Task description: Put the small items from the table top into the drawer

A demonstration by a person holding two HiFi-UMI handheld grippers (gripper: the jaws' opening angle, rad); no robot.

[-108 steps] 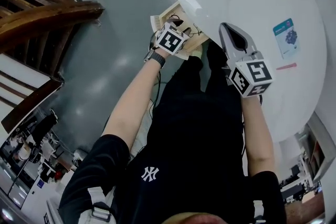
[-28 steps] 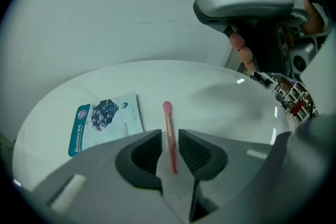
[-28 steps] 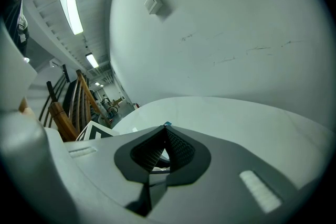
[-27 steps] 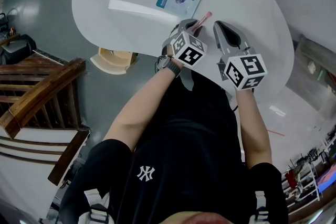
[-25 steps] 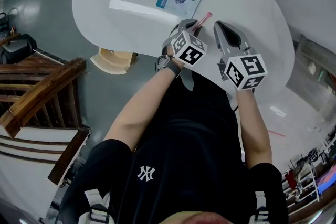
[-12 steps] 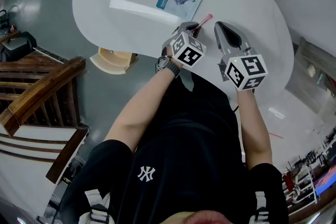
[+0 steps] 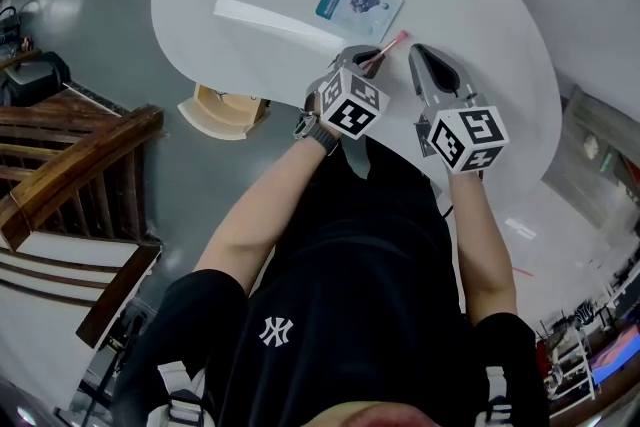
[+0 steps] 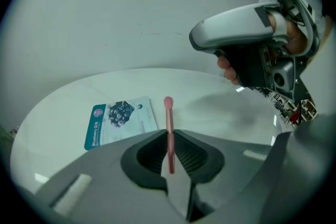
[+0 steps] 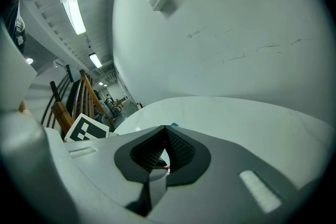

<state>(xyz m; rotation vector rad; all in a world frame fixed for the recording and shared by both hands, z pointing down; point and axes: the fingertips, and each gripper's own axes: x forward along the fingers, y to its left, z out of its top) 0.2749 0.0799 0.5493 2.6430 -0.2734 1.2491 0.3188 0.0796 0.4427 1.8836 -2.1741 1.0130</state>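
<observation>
Left gripper (image 7: 358, 55) clamps a slim pink brush (image 8: 168, 113) near its handle end over the white table (image 7: 480, 5), a thin hold that could swivel or slip before the open drawer (image 7: 215, 120) at left, while the right gripper (image 7: 424, 55) sits closed and empty.

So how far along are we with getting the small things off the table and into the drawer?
Done: the drawer stands open at the table's edge; its contents can't be made out. In hand: the left gripper is clamped on the pink brush. Left: carrying the brush to the drawer, then the blue-edged packet lying on the table. The right gripper is shut and empty.
</observation>
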